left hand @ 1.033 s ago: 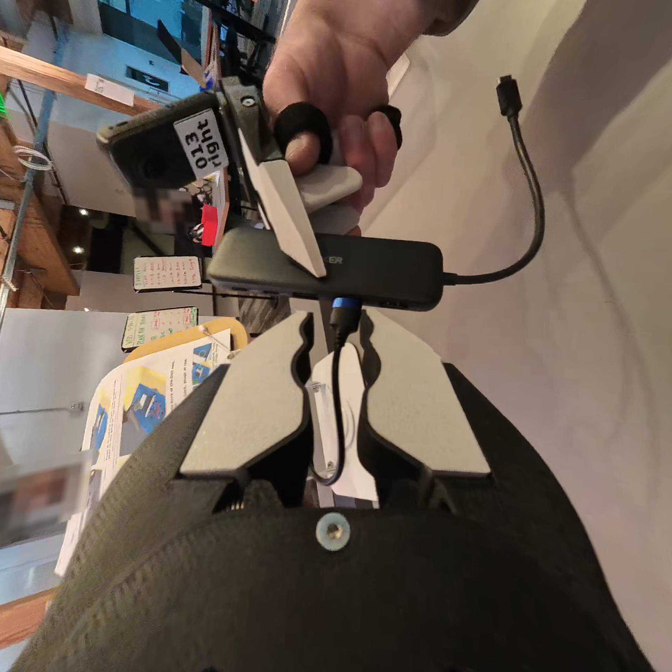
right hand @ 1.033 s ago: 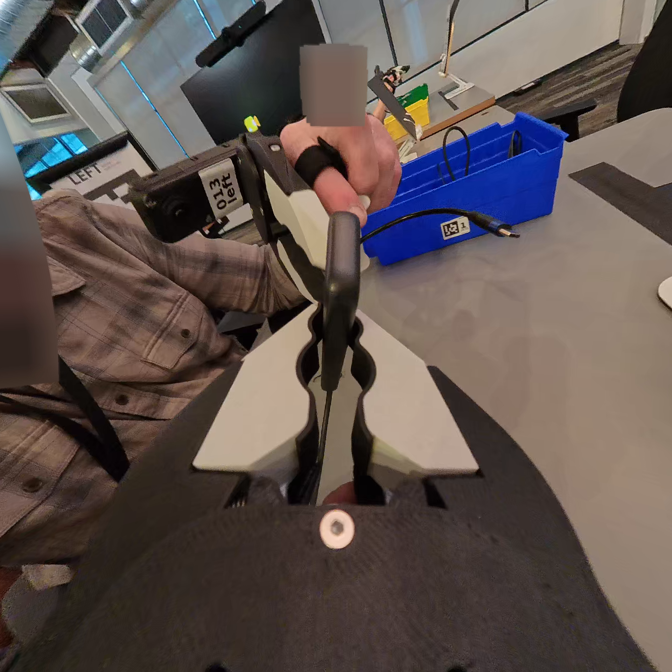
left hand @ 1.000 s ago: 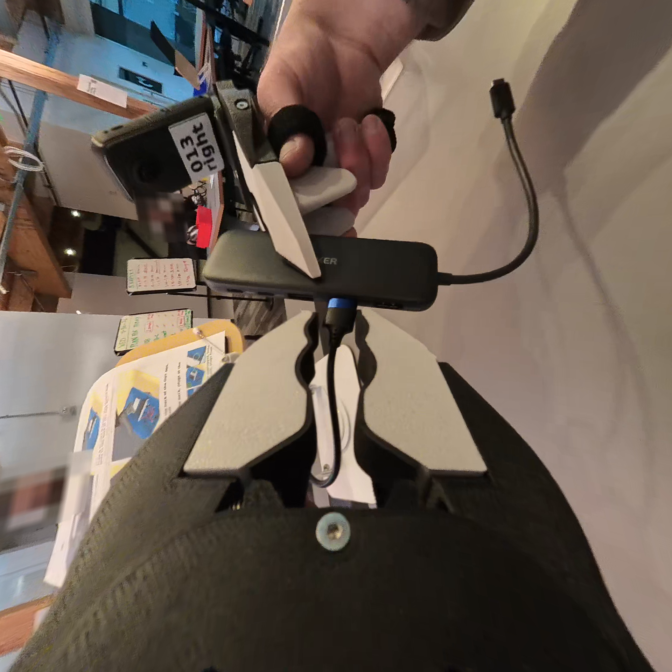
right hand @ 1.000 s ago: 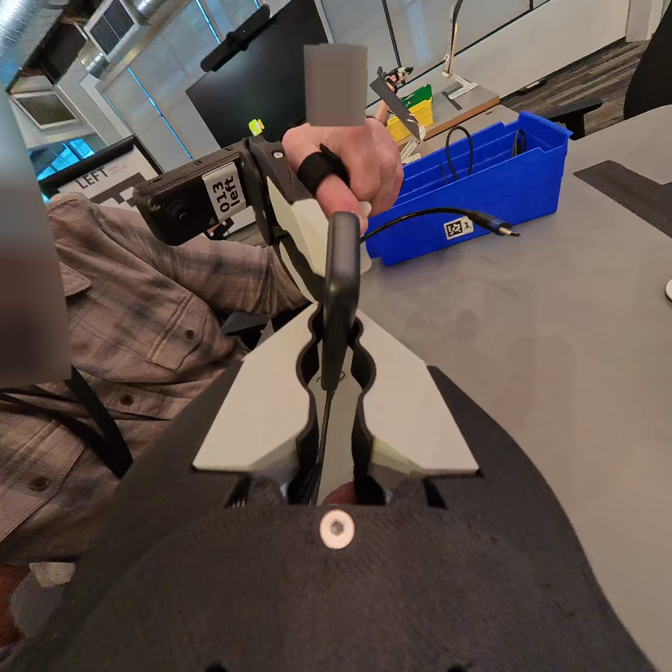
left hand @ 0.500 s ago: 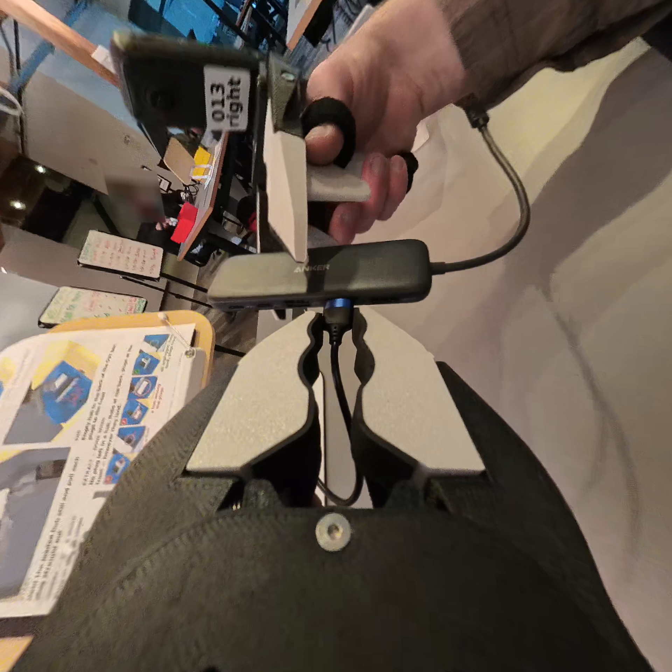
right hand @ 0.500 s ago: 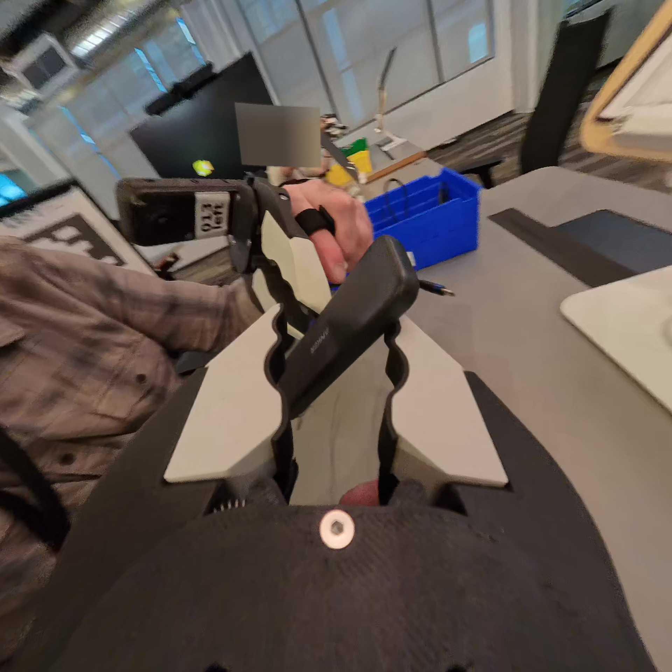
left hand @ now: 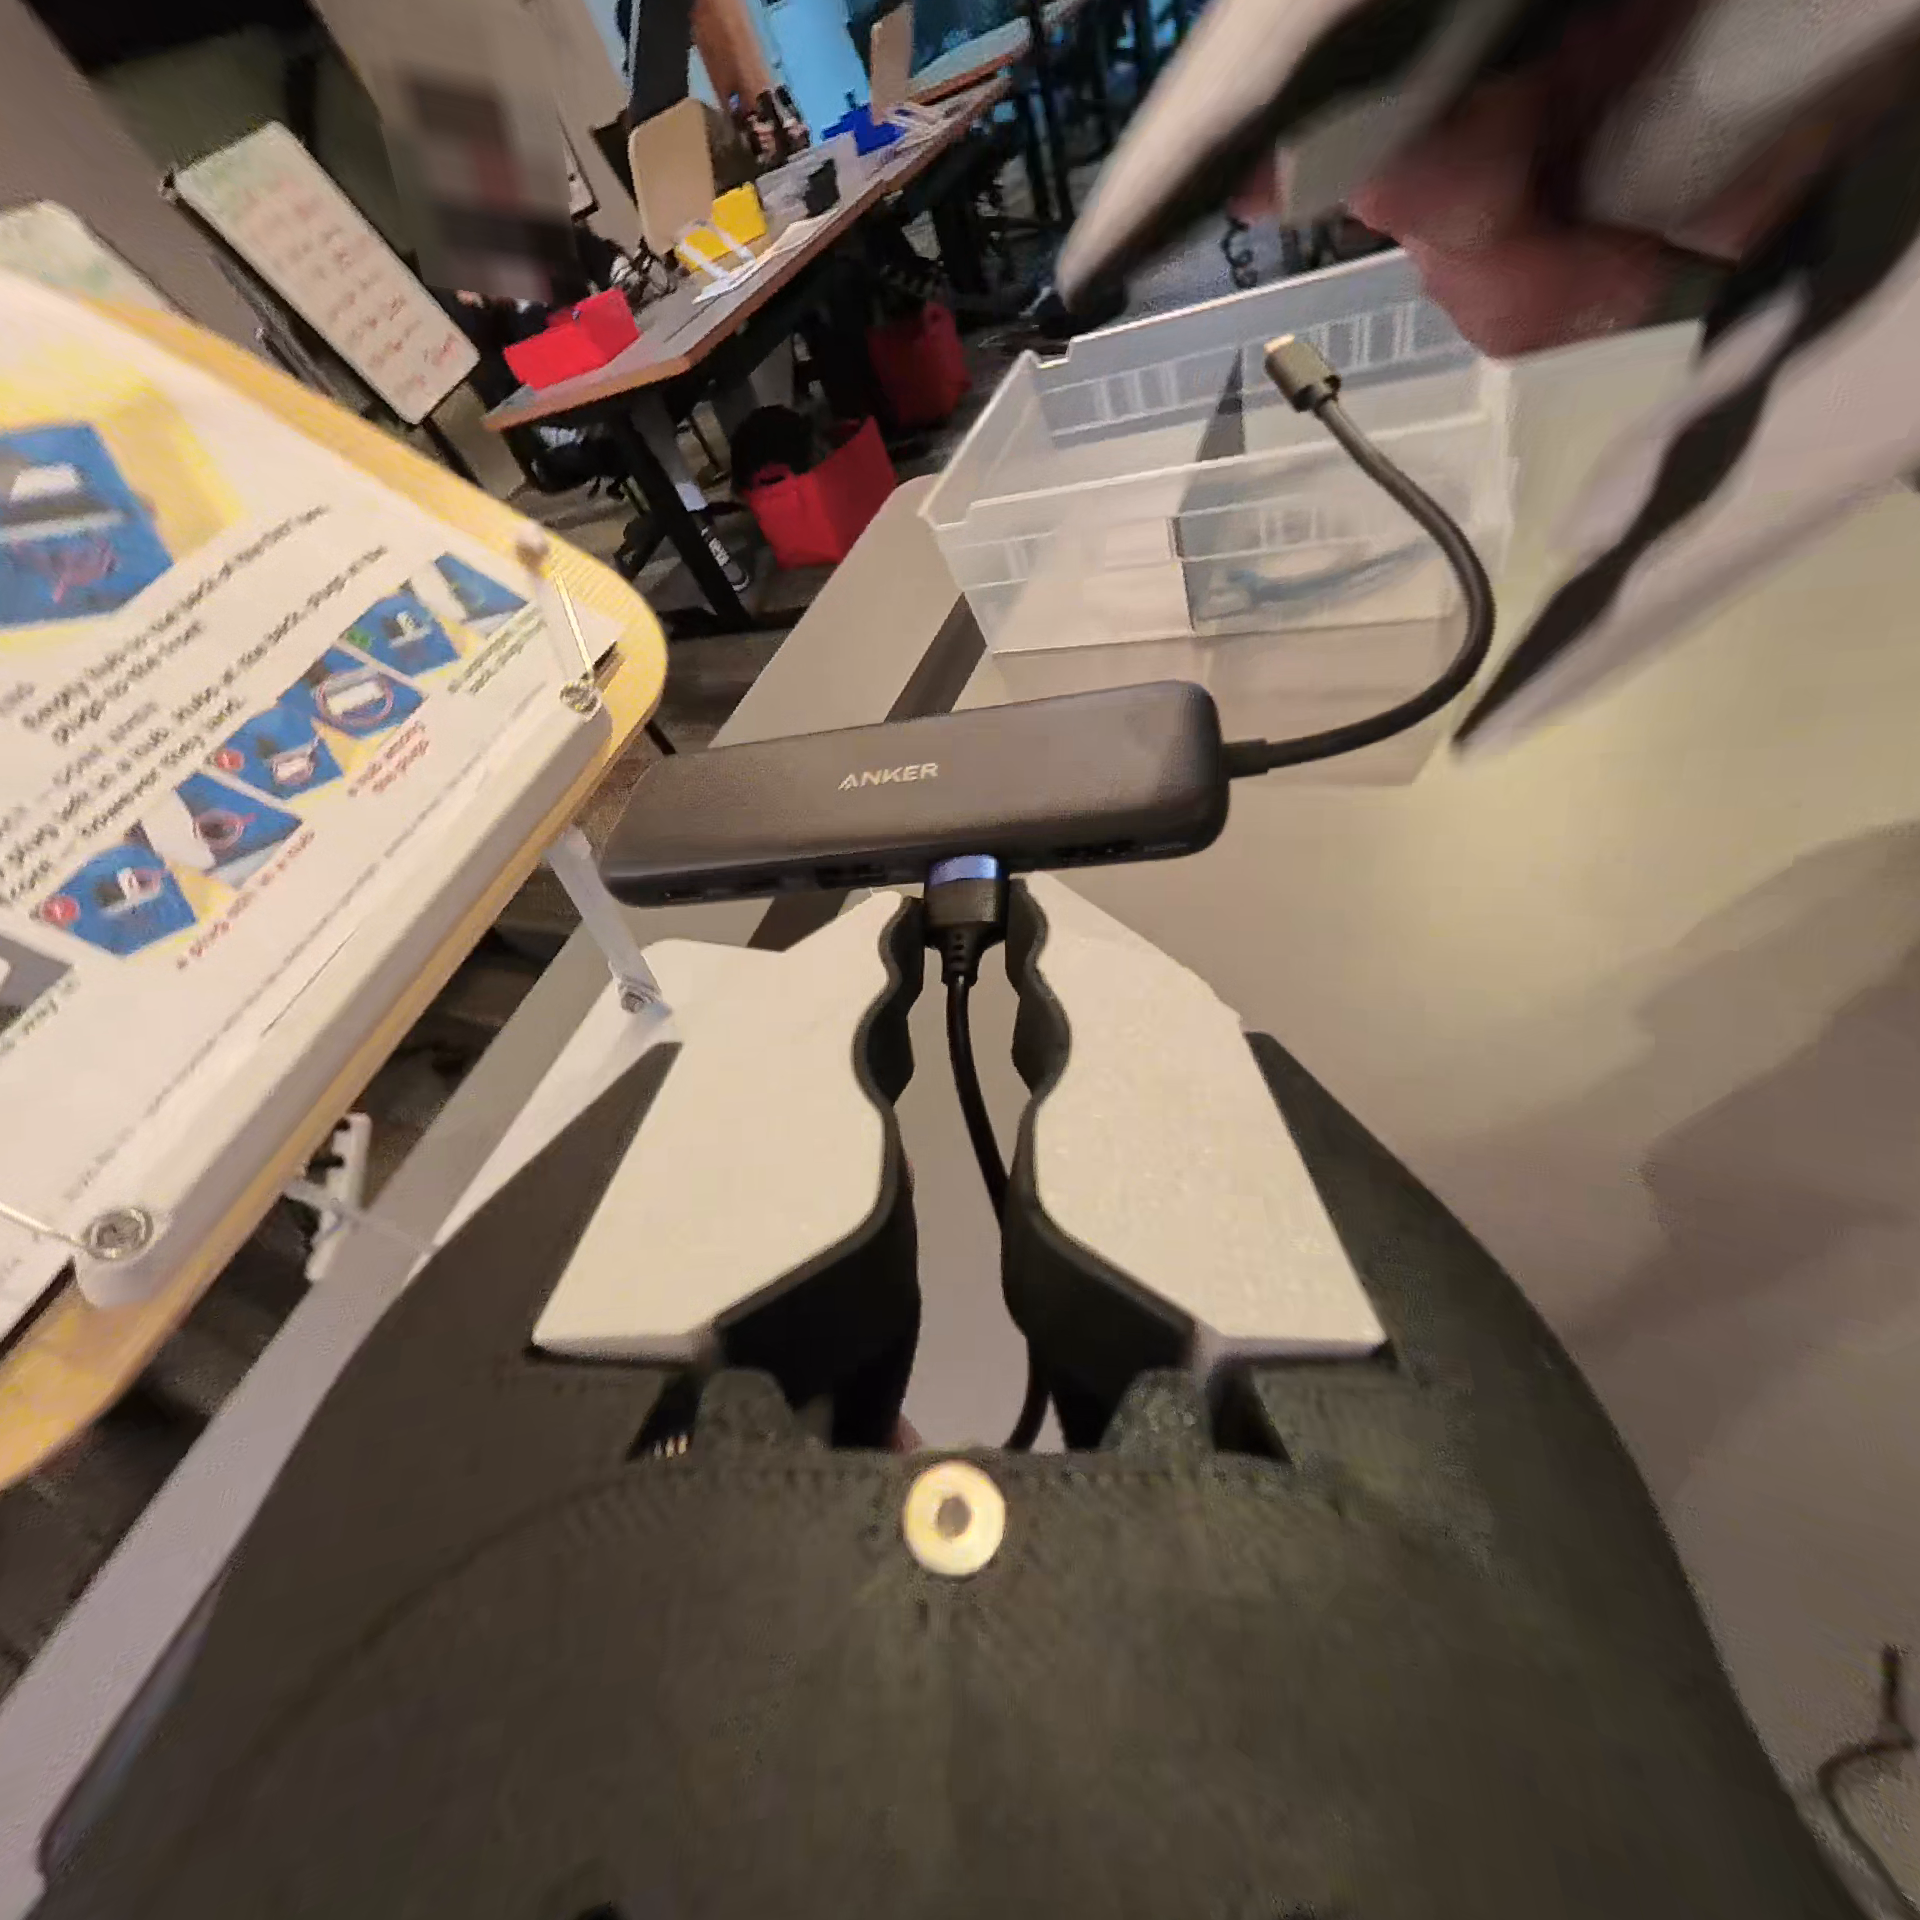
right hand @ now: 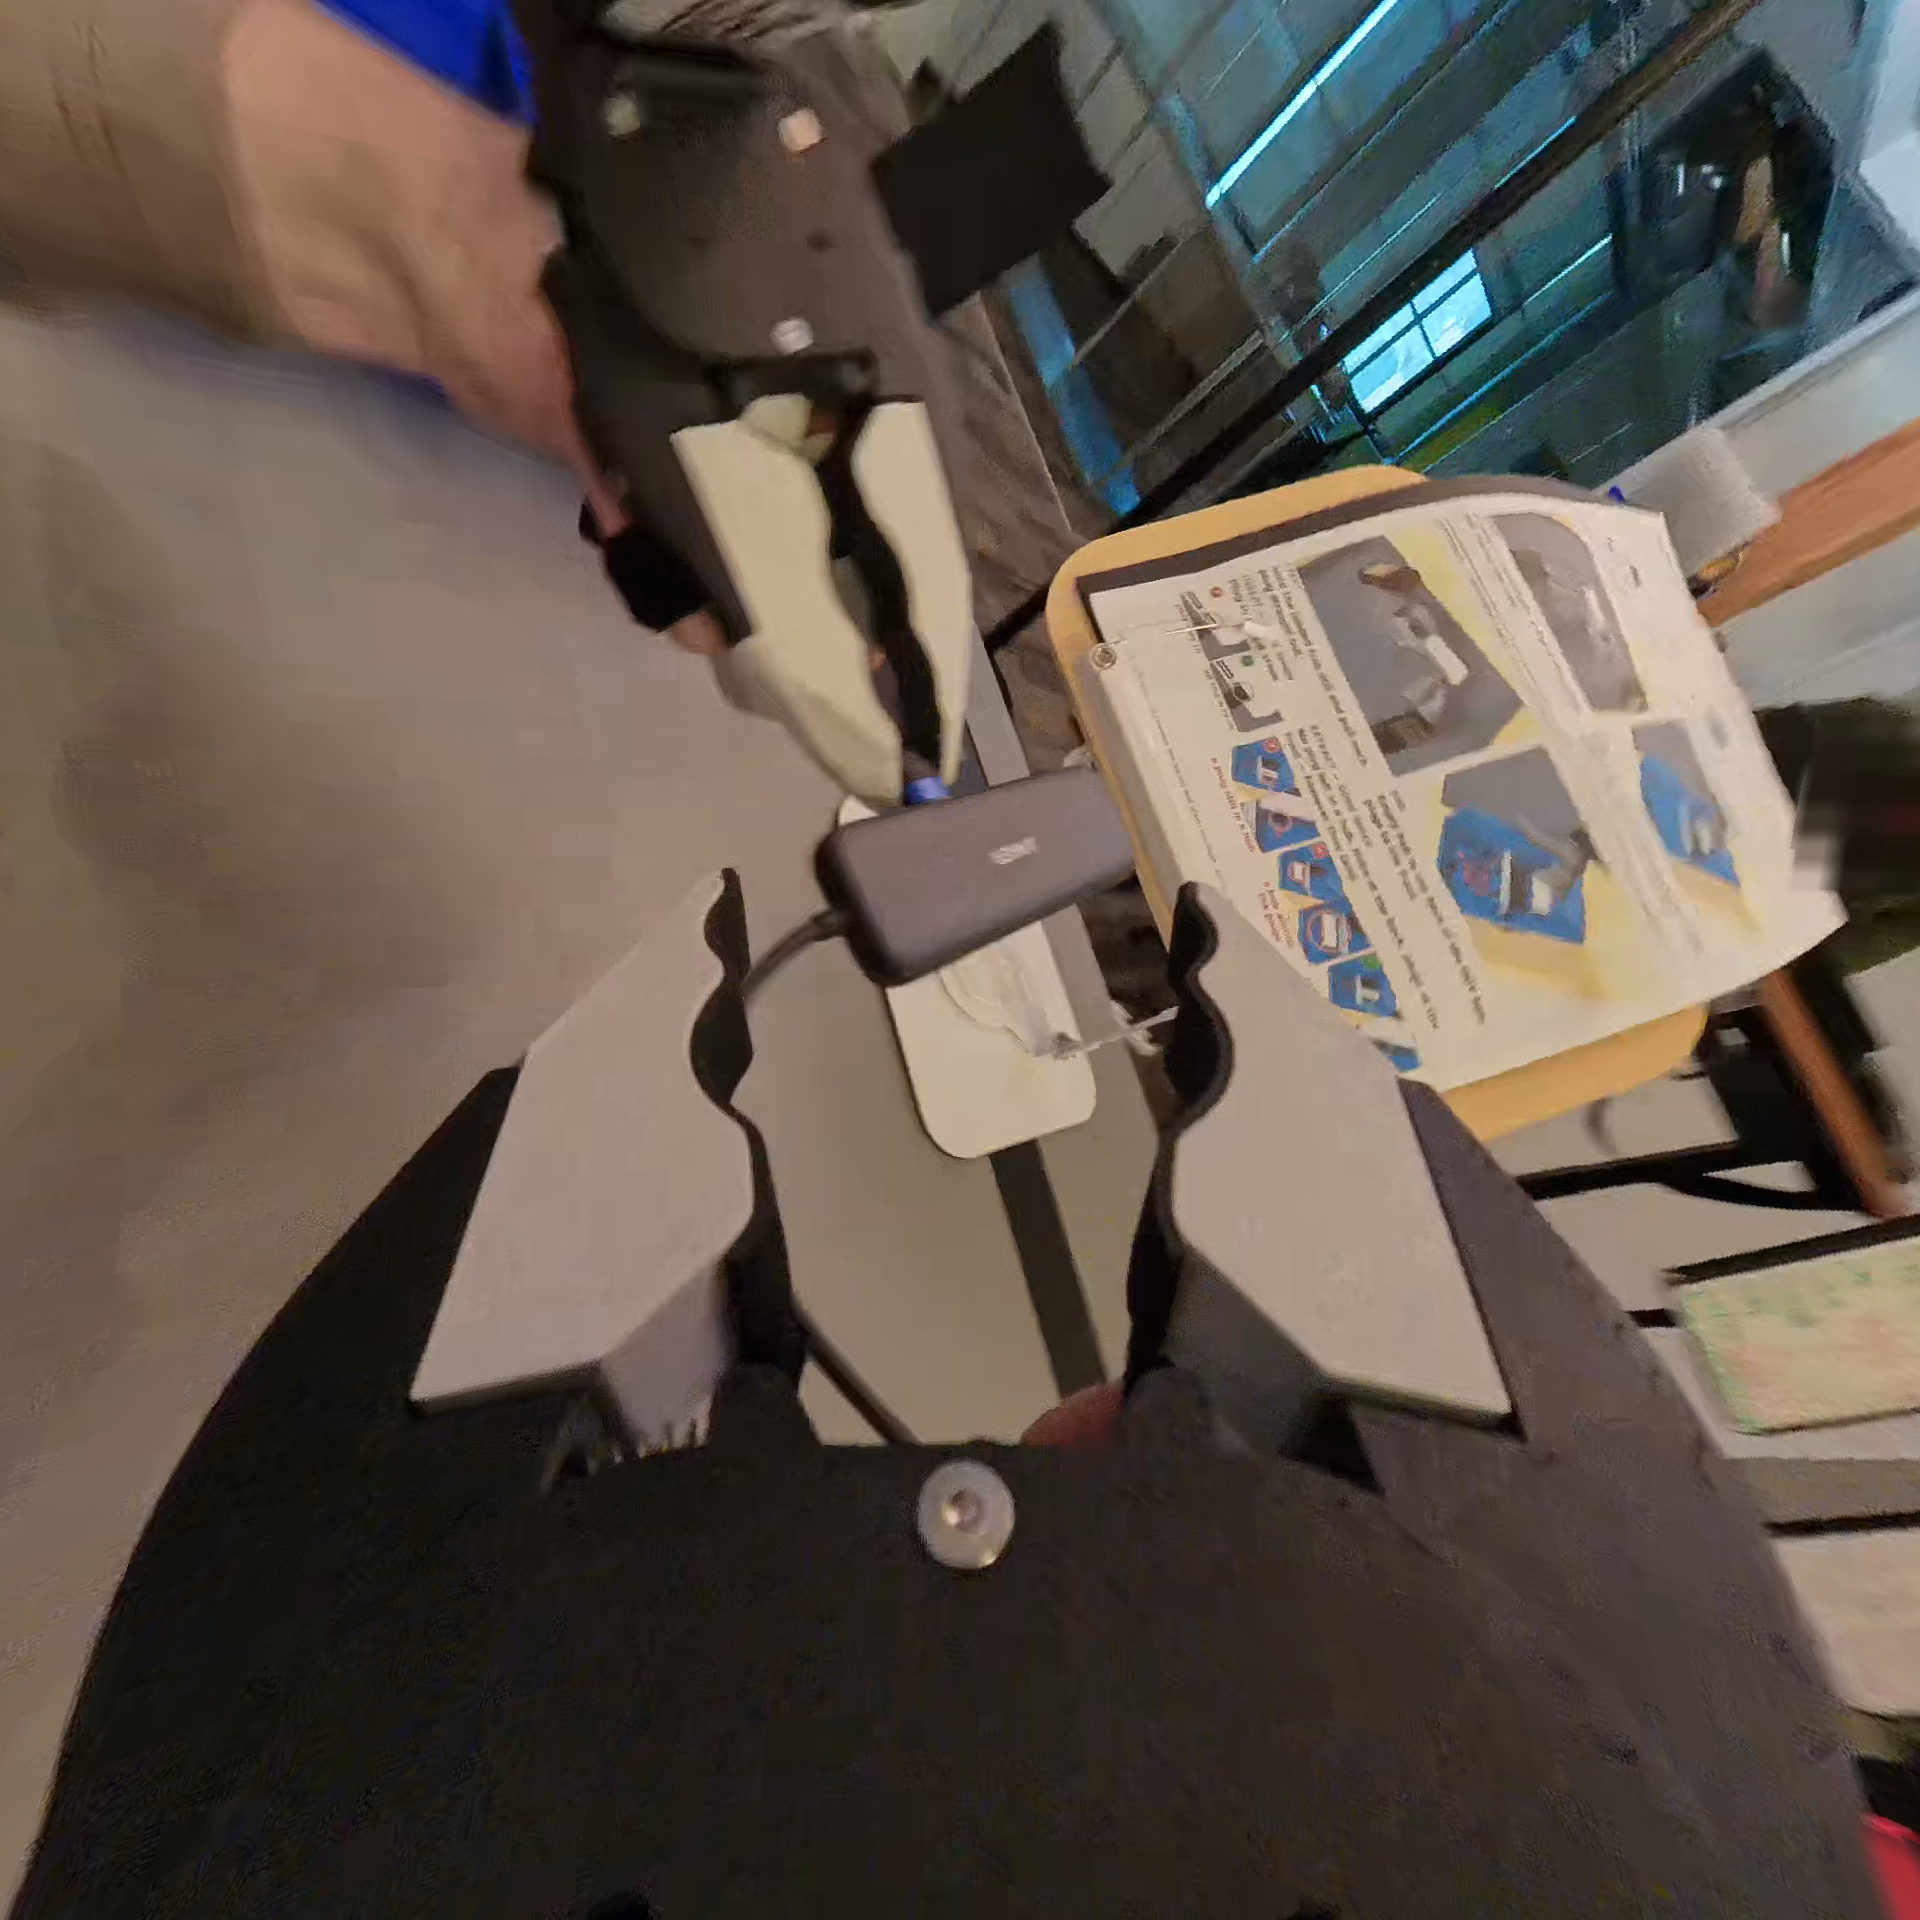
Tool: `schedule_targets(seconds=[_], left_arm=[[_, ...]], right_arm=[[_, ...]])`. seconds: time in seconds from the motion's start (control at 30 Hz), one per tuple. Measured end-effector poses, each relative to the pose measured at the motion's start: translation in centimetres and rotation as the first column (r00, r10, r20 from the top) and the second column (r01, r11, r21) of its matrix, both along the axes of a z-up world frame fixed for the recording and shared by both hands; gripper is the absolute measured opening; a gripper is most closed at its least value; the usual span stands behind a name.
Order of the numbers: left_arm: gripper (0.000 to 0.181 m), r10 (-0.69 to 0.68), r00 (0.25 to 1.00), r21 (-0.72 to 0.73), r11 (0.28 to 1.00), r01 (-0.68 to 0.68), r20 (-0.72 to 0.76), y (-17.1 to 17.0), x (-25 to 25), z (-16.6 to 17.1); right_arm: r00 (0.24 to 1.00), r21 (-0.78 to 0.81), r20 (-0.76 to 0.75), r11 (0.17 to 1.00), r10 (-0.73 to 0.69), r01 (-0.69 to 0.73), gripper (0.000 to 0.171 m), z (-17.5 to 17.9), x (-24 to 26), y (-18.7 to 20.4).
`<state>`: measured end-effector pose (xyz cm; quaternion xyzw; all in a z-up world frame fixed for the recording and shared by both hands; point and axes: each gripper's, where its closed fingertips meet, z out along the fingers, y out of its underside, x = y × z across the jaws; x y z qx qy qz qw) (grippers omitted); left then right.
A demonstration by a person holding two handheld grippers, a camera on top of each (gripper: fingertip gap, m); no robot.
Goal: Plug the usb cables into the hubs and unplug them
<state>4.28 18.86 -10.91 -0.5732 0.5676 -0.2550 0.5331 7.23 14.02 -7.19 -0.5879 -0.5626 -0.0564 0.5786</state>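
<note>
Dark grey, the hub [left hand: 914, 792] hangs in the air just past the left gripper [left hand: 964, 914], whose fingers are clamped on the black usb plug [left hand: 968, 896] seated in a port on the hub's near edge; its cable [left hand: 977, 1081] runs back between them. In the right wrist view the right gripper [right hand: 951, 914] stands wide apart and empty, the hub just beyond its tips and touching neither finger. So the plug alone seems to carry the hub. To do the unplugging well, I would close the right gripper across the hub's body first, then draw the plug straight out along the port axis without twisting. Its own short lead [left hand: 1434, 582] arcs up on the right toward a clear plastic bin [left hand: 1091, 499] farther off, and could snag there. A clipboard with an instruction sheet [left hand: 249, 790] crowds the left side, near enough to knock if the hub swings that way.
</note>
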Motion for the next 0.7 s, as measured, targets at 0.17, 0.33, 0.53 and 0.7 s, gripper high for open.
schedule_targets(seconds=[0.17, 0.33, 0.53, 0.7], left_arm=[[0.015, 0.04, 0.999, -0.08, 0.996, -0.04, 0.005, 0.0, 0.1, 0.3], [0.015, 0.062, 0.997, -0.108, 0.992, -0.066, -0.034, -0.5, 0.3, 0.2], [0.015, 0.037, 0.999, -0.182, 0.983, -0.041, -0.023, -0.9, 0.9, -0.4], [0.015, 0.011, 1.0, -0.211, 0.977, -0.015, -0.02, -1.0, 1.2, -1.1]], right_arm=[[0.927, 0.341, 0.307, 0.934, -0.214, 0.103, 0.072, -3.1, -1.5, 2.9], [0.852, 0.509, 0.374, 0.849, -0.366, 0.142, 0.038, -4.2, -0.6, 4.9], [0.853, 0.589, 0.342, 0.798, -0.394, 0.132, 0.017, -3.7, 0.2, 5.5], [0.869, 0.552, 0.353, 0.827, -0.348, 0.107, 0.009, -4.3, 0.2, 5.3]])
